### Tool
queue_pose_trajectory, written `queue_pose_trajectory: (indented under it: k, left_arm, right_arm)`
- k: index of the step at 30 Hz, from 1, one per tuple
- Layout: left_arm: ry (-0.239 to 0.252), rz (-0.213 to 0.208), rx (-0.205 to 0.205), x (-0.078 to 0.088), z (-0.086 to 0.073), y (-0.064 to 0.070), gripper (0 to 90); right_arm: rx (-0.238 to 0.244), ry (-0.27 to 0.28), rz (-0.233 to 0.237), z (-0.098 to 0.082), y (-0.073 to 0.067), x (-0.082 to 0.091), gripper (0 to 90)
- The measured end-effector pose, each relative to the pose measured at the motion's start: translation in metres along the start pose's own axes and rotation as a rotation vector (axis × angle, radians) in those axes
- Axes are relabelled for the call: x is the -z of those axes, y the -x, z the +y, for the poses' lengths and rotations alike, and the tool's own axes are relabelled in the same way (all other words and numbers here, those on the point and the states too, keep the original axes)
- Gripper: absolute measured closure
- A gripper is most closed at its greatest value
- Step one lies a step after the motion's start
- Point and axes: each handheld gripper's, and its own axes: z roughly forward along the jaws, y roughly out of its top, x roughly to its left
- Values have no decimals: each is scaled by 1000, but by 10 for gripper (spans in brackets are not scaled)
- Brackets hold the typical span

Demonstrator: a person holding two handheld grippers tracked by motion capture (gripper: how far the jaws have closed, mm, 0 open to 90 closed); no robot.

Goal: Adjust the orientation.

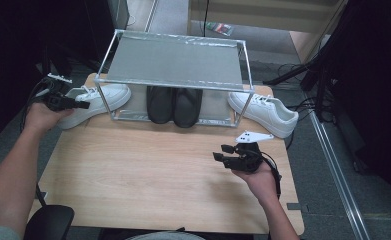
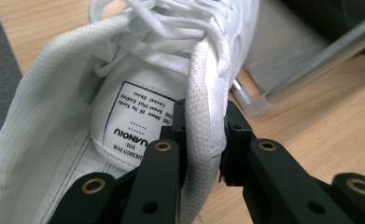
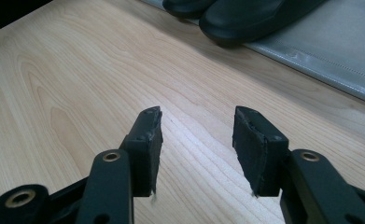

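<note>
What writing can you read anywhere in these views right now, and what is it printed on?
"UANQIU" in large letters, upside down in the left gripper view, on the insole label of the white sneaker.
"DESIGN FOR" and "YOU" beside it, on the same label.
Three smaller lines farther along that label: too blurred to read reliably.
Black shoes, shoe rack and table: no writing seen.

High view overlooks the table; gripper views sit close, sharing its wood.

A white label inside the sneaker reads "NANOIU" in bold, seen upside down. "DESIGN FOR YOU" stands beside it; the smaller lines are too blurred to read.
</note>
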Motion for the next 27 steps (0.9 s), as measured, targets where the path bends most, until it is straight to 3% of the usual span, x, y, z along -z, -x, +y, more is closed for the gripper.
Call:
queue_pose_trajectory:
  k: [3,8,16,22,27]
  left_arm:
    - [9,-2,14,3,3,2,819]
    - [40,0,97,16,7,-1,829]
    - [18,64,128,34,2,0,834]
    - [28,75,162,49,-11,0,837]
    - [30,102,159,65,-22,3,836]
  right_arm:
    - [-1,1,1,0,0,0,539]
    - [-2,-11,8,-1,0,-2,540]
    - [1,-5,20,1,-1,-4,537]
    - [15,-3,43,5,-3,-8,537]
    - [23,-10,53,9,-5,-12,526]
